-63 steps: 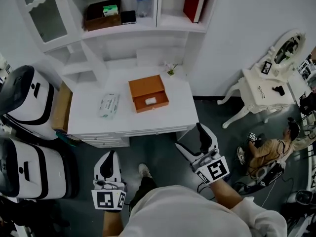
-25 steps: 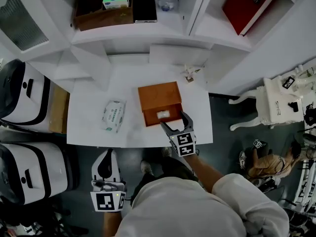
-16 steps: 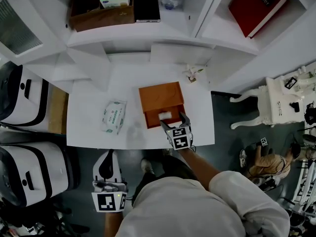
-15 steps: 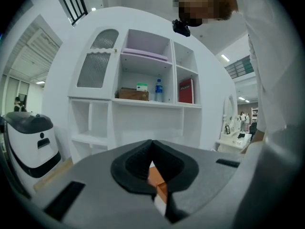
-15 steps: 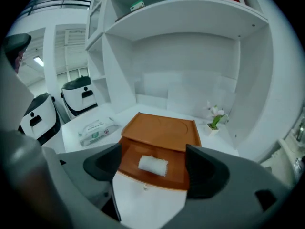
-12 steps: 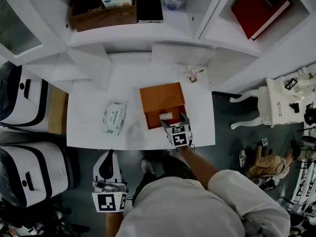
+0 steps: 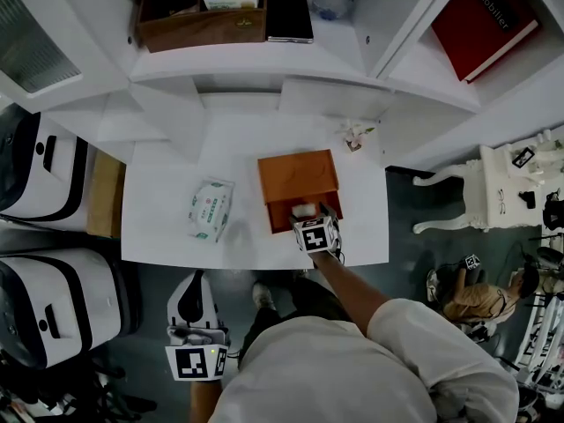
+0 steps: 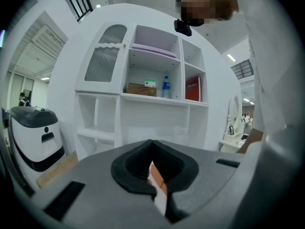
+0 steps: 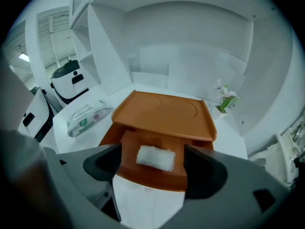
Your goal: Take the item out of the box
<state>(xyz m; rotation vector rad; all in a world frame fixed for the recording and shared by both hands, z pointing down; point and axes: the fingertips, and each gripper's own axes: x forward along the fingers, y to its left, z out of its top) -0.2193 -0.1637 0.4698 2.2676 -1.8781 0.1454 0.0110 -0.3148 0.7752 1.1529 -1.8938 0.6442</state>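
Observation:
An orange box (image 7: 298, 178) stands on the white desk (image 7: 167, 236), its drawer pulled out toward me. In the drawer lies a white folded cloth (image 7: 305, 210) (image 9: 156, 157). My right gripper (image 7: 314, 221) (image 9: 152, 168) is open over the drawer's front, one jaw on each side of the cloth and not touching it. In the right gripper view the box's flat top (image 9: 163, 114) sits beyond the cloth. My left gripper (image 7: 194, 320) (image 8: 153, 168) hangs low in front of the desk, shut and empty.
A pack of wet wipes (image 7: 211, 210) (image 9: 86, 113) lies left of the box. A small plant (image 7: 357, 135) (image 9: 225, 100) stands at the back right. Shelves above hold a brown tray (image 7: 201, 20), a bottle and a red book (image 7: 483, 25). White machines (image 7: 44, 174) stand at the left.
My right gripper has travelled from beside my body up to the desk and come down over the open drawer, jaws astride the cloth. The left gripper has stayed put.

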